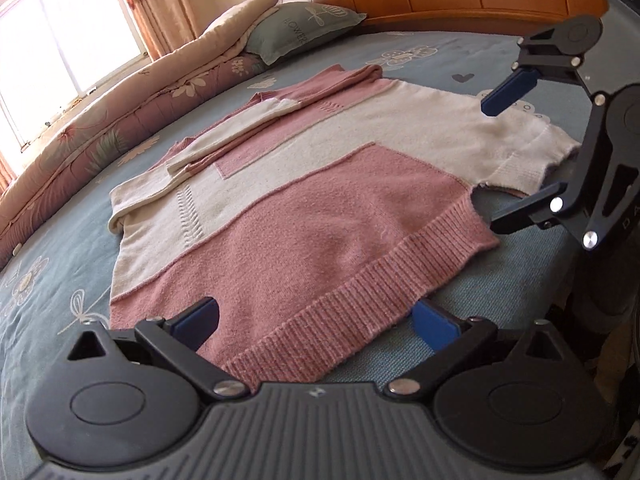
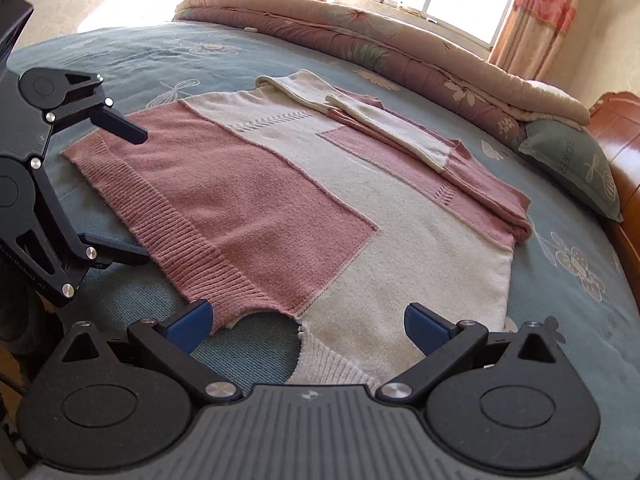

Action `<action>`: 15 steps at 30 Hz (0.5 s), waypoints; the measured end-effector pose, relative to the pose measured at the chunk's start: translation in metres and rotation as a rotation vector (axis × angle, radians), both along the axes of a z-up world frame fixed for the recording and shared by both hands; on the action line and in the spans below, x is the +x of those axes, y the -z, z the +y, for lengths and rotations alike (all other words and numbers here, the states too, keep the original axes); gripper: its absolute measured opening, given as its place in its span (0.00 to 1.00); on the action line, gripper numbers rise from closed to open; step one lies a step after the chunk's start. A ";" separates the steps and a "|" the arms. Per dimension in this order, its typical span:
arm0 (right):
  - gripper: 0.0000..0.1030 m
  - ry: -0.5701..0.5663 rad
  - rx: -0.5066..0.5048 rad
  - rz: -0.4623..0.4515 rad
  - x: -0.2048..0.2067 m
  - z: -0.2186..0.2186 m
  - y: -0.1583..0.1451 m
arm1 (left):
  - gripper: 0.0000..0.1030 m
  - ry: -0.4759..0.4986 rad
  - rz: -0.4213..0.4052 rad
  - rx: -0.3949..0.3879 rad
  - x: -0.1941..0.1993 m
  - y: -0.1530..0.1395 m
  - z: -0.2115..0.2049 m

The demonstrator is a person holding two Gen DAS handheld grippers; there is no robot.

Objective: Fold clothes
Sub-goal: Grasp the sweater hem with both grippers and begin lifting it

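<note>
A pink and cream sweater [image 1: 304,184] lay flat on the bed [image 1: 48,280], sleeves folded in. To fold cleanly, we judged both corners should lift together. Our left claw [image 1: 316,320] and right claw [image 2: 306,326] gaped wide, holding nothing, each straddling the sweater's near edge.
</note>
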State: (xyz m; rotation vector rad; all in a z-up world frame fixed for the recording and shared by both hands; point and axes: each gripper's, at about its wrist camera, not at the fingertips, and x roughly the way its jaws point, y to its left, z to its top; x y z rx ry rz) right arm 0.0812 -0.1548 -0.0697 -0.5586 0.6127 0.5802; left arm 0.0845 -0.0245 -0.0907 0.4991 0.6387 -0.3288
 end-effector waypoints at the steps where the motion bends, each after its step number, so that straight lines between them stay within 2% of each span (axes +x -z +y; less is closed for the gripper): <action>1: 1.00 -0.036 -0.049 -0.024 -0.004 0.008 0.003 | 0.99 0.011 -0.003 0.010 -0.001 0.000 -0.001; 3: 1.00 -0.076 -0.123 -0.056 -0.008 0.020 0.010 | 0.99 0.027 -0.014 0.023 -0.004 0.000 0.000; 9: 1.00 -0.127 -0.260 -0.209 -0.008 0.046 0.014 | 0.99 0.088 -0.045 0.070 -0.010 -0.001 -0.003; 12: 1.00 -0.133 -0.351 -0.334 -0.013 0.057 0.018 | 0.99 0.121 -0.064 0.105 -0.011 0.000 -0.009; 13: 1.00 -0.125 -0.363 -0.363 -0.014 0.059 0.018 | 0.99 0.132 -0.070 0.117 -0.010 0.001 -0.012; 15: 1.00 -0.107 -0.338 -0.363 -0.013 0.058 0.014 | 0.99 0.153 -0.086 0.138 -0.007 0.002 -0.017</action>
